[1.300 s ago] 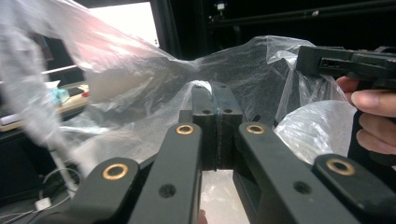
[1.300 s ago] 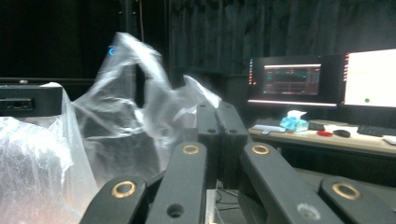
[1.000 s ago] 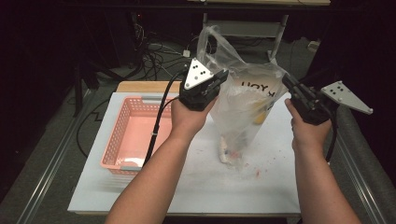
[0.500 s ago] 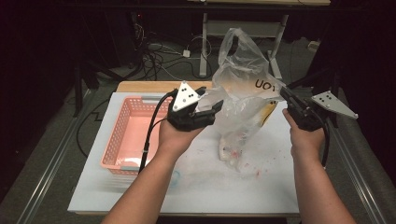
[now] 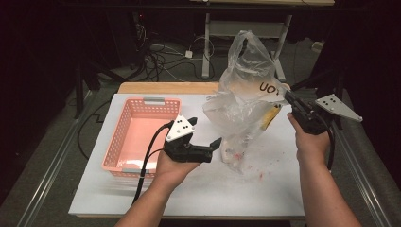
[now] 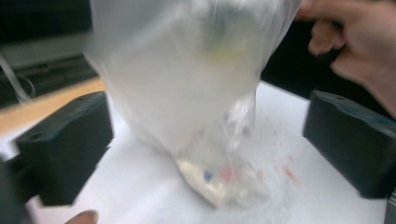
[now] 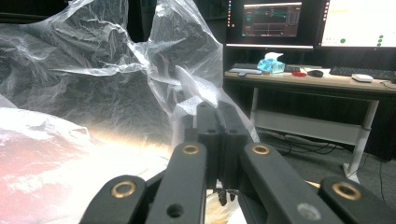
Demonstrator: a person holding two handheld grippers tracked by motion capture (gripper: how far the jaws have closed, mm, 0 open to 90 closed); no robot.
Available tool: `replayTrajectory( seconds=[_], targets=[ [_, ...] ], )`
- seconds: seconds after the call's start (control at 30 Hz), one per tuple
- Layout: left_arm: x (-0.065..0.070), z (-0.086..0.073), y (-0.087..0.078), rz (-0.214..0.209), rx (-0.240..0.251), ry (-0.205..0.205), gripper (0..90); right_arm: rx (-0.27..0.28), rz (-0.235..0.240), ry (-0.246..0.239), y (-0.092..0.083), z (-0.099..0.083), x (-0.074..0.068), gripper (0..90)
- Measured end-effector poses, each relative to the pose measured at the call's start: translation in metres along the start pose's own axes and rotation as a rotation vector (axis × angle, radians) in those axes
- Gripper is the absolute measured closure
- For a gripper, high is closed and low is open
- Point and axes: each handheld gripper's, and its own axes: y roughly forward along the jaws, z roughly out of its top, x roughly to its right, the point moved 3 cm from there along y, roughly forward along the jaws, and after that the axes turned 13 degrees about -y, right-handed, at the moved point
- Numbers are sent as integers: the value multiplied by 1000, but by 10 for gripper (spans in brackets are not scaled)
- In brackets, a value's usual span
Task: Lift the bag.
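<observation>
Thin glossy crinkled plastic bag [image 5: 246,90] is glinting; coral plastic basket [image 5: 124,142] and white board [image 5: 198,194] are looking matt

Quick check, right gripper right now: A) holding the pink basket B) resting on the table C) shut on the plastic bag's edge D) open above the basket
C: the right gripper has its fingers pressed together on the film of the plastic bag, holding it up above the table, well away from the pink basket.

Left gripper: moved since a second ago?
Yes. The left gripper has let go of the plastic bag and dropped toward the table, now level with the pink basket's near end. Its jaws have just been opening, with nothing between them.
</observation>
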Motion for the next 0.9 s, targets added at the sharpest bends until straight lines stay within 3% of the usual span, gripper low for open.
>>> replayTrajectory(
  seconds=[0.2,0.37,0.53,0.6,0.7,0.9],
  targets=[
    [-4,-25,19,6,-42,-14,0,5,13,-13,-2,2,-3,900],
    [4,-50,33,-17,-74,-15,0,9,21,-21,-3,4,-4,900],
    [16,-74,40,-30,-122,53,0,24,23,-30,-7,10,-4,900],
    [14,-80,41,-31,-133,45,0,29,27,-38,-9,12,-5,900],
    [9,-84,43,-40,-130,-3,0,37,37,-34,-12,13,-5,881],
    [9,-93,51,-29,-151,20,0,59,60,-52,-24,19,-10,817]
  ],
)
